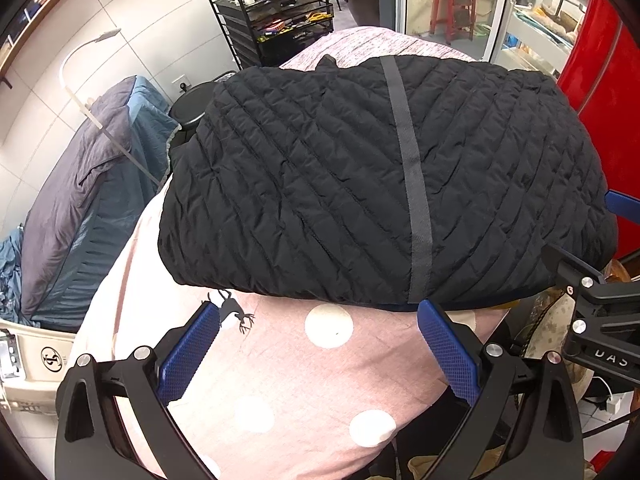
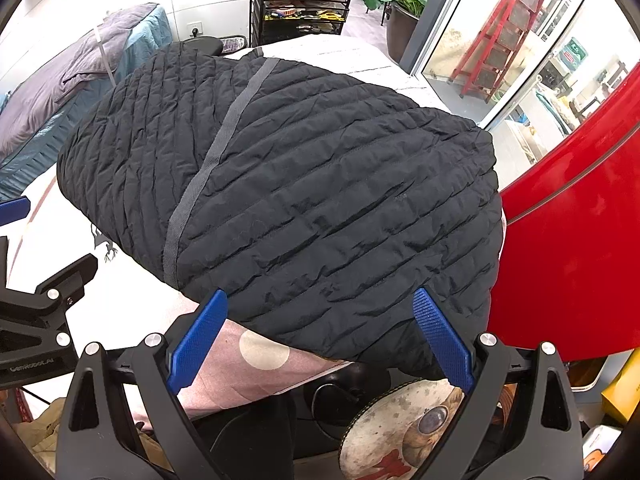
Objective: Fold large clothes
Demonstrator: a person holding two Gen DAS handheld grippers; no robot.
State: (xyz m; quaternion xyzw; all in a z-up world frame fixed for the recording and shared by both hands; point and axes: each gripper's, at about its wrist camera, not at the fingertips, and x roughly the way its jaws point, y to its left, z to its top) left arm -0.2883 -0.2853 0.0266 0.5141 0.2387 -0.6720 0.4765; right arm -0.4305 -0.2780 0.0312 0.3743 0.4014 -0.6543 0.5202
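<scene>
- Jacket first: the black quilted puffer jacket with a grey tape stripe (image 1: 360, 176) lies as a compact, roughly rectangular bundle on the pink cloth-covered counter with white dots and a deer print (image 1: 280, 360), its near edge overhanging the counter's front corner on the right.
- Left of the jacket, the left tool (image 1: 320, 344) hovers just short of the jacket's near hem, its blue textured fingers (image 1: 188, 352) spread wide with nothing between them.
- At the jacket's near right corner, the right tool (image 2: 320, 332) is likewise spread wide and empty, its blue fingers (image 2: 440, 340) reaching over the hem; I cannot tell whether they touch the fabric.
- By my judgement the folding is well advanced: the sleeves appear tucked away, and either a last fold or a final tidy is in hand.
- The next move probably calls for both tools to close on the near hem, well apart from each other, and carry it evenly over the bulky padding, which may spring back.
- Behind the jacket, a black wire drawer cart (image 1: 276, 24) holds small, brightly coloured items, too small to identify.
</scene>
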